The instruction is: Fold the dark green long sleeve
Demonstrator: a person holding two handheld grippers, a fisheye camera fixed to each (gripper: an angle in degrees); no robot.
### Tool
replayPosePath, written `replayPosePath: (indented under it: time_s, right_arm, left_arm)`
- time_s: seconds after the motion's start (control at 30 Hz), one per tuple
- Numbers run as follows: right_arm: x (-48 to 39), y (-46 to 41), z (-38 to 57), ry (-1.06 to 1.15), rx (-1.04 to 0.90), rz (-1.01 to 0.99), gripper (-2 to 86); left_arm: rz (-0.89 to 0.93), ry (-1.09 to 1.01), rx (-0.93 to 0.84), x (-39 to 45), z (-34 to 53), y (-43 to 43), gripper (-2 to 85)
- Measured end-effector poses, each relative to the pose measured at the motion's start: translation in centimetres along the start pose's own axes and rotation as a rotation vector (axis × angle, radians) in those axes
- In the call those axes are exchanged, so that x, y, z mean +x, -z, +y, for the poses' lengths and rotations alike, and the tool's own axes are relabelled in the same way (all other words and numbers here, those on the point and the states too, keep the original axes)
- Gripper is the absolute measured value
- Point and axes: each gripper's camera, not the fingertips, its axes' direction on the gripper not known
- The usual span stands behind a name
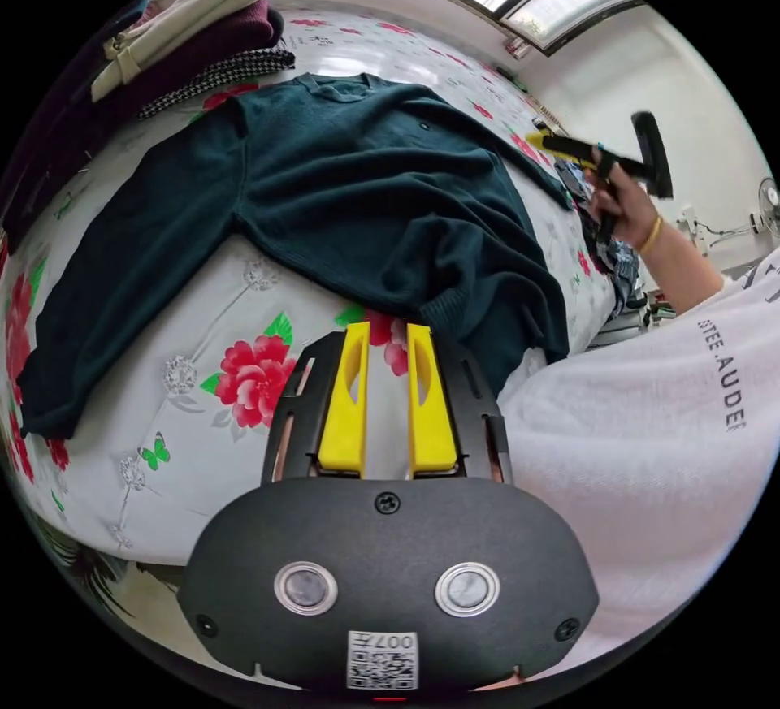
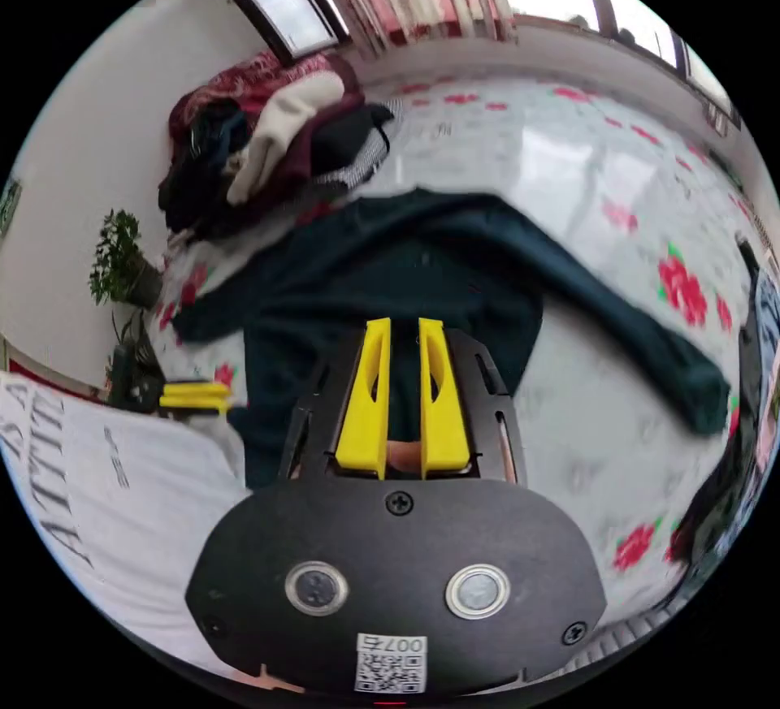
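The dark green long sleeve (image 1: 366, 189) lies flat on a floral bed sheet (image 1: 203, 352), neckline toward the far side. One sleeve stretches out to a cuff (image 1: 49, 400). My left gripper (image 1: 387, 327) hovers just short of the hem, its yellow jaws nearly together with nothing between them. The right gripper (image 1: 569, 147), held in a hand (image 1: 626, 205), is off the shirt's far side. In the right gripper view, the right gripper (image 2: 405, 323) hangs above the shirt's body (image 2: 406, 278), jaws close together and holding nothing. The other sleeve (image 2: 650, 343) runs out sideways. The left gripper (image 2: 195, 396) shows by the hem.
A pile of other clothes (image 1: 195, 19) (image 2: 268, 140) sits at the bed's far corner. Patterned cloth (image 1: 605, 254) lies at the bed's edge. The person's white shirt (image 1: 650, 449) (image 2: 97, 482) is close by. A potted plant (image 2: 122, 258) stands by the wall.
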Motion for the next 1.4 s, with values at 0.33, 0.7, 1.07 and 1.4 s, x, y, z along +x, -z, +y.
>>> replayPosePath:
  time_s: [0.33,0.7,1.07,1.4]
  right_arm:
    - [-2.0,-2.4,14.1,0.036,-0.227,-0.04,10.3]
    - [-3.1,-3.7,14.9,0.282,-0.239,0.007,10.9]
    - [-3.1,-2.9,13.5,0.414,-0.275,0.187,4.2]
    - [-2.3,8.1,17.7,0.531,-0.107,0.043,0.7]
  left_arm:
    - [0.04,-0.047,-0.097,4.6,0.6,-1.6,11.6]
    - [-0.015,0.073,-0.012,8.7,4.5,4.2,12.0]
    - [-0.132,0.083,-0.134,9.9,0.2,7.1,4.7]
    - [0.152,0.279,0.079,6.1,12.9,22.5,4.4]
